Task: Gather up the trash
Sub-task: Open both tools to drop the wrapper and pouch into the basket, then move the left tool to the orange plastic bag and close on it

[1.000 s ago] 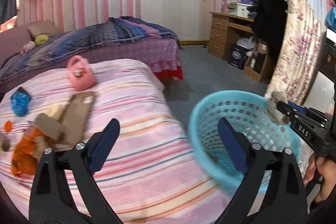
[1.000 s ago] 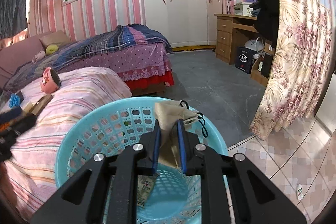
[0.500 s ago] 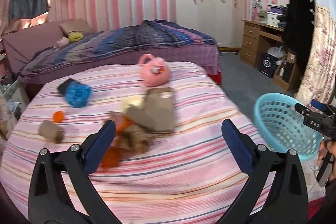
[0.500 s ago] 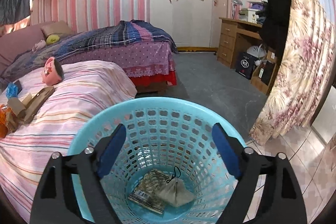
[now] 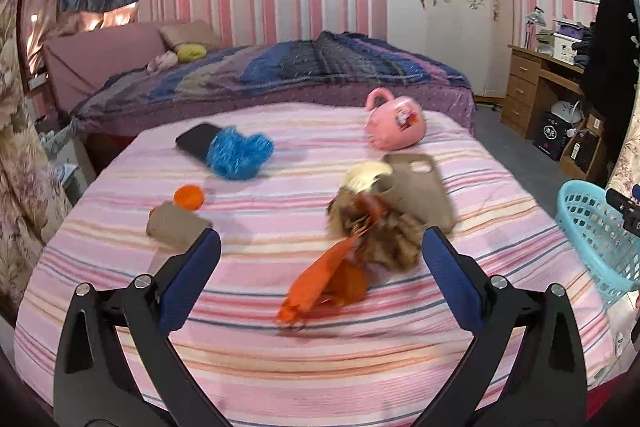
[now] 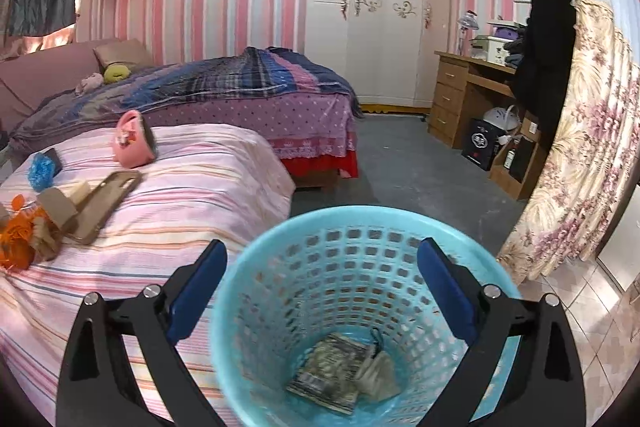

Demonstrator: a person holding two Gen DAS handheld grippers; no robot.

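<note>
Now that the right hand-held gripper (image 6: 322,269) has just been opening its jaws, nothing sits between them anymore. The beige mask (image 6: 378,373) it was pinching a second ago is lying at the bottom of the basket (image 6: 280,247), right beside a flat printed wrapper (image 6: 328,381). So that's one more piece of trash binned, and that gripper hangs wide open over the basket rim.

Meanwhile the left hand-held gripper (image 5: 320,253) has swung away from the basket and now faces the bed (image 5: 500,187), jaws spread wide and empty. Straight ahead of it, a bit further from the basket, is the messy pile: an orange wrapper (image 5: 326,285) with crumpled brown paper (image 5: 386,233) on top, touching a tan phone case (image 5: 424,187). Further from the basket sit a brown roll (image 5: 176,227), an orange cap (image 5: 189,197) and a blue scrubby thing (image 5: 240,155). A pink mug (image 5: 396,125) lies on its side behind the pile.

My guess is the pile is next, since the left gripper is lined up on it. Plenty left on the bed, so it's still early-ish.
</note>
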